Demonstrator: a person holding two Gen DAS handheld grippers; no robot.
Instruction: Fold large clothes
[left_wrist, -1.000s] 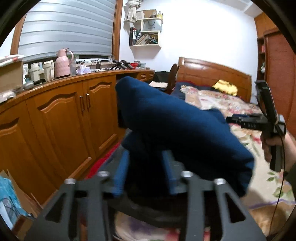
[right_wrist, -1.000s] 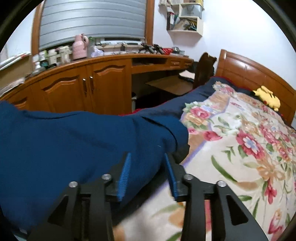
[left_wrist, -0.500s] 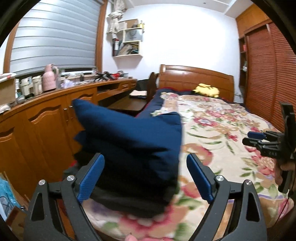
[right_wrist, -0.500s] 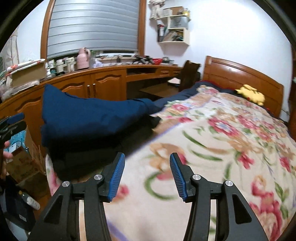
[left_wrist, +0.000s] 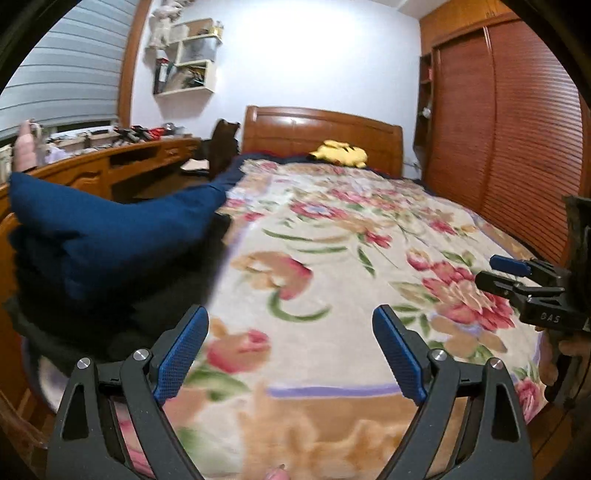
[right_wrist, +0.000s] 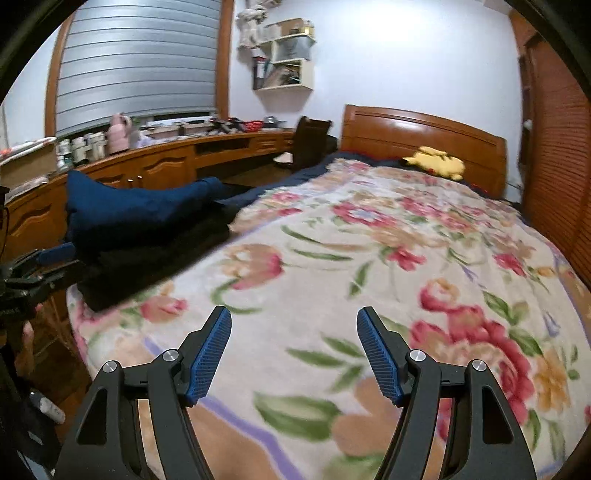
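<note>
Lying folded at the left edge of the bed (right_wrist: 480, 236), near its foot corner: navy garment (right_wrist: 140, 206), stacked on top of a darker, nearly black folded piece (right_wrist: 147, 258), one corner of the navy cloth peaked upward. Resting on the floral blanket (right_wrist: 332, 266), apart from both tools.

Hovering over the foot end of the bed with blue-padded fingers spread wide and nothing between them: left gripper (left_wrist: 290, 350), the pile just off its left finger. Held likewise over the blanket, fingers parted and empty: right gripper (right_wrist: 293, 350), also seen at the right rim of the left wrist view, gripped by a hand, blue pads apart.

Sitting by the wooden headboard (right_wrist: 424, 129) at the far end: yellow plush toy (right_wrist: 436, 160). Running along the left side of the room: wooden cabinets (right_wrist: 162, 166) with a cluttered countertop, a pink jug (right_wrist: 120, 127) among the items, grey blinds above. Mounted on the white wall: small shelf unit (right_wrist: 284, 59). Standing beside the bed's far left corner: dark chair (right_wrist: 310, 142). Closing the right side: slatted reddish wardrobe doors (left_wrist: 517, 129).
</note>
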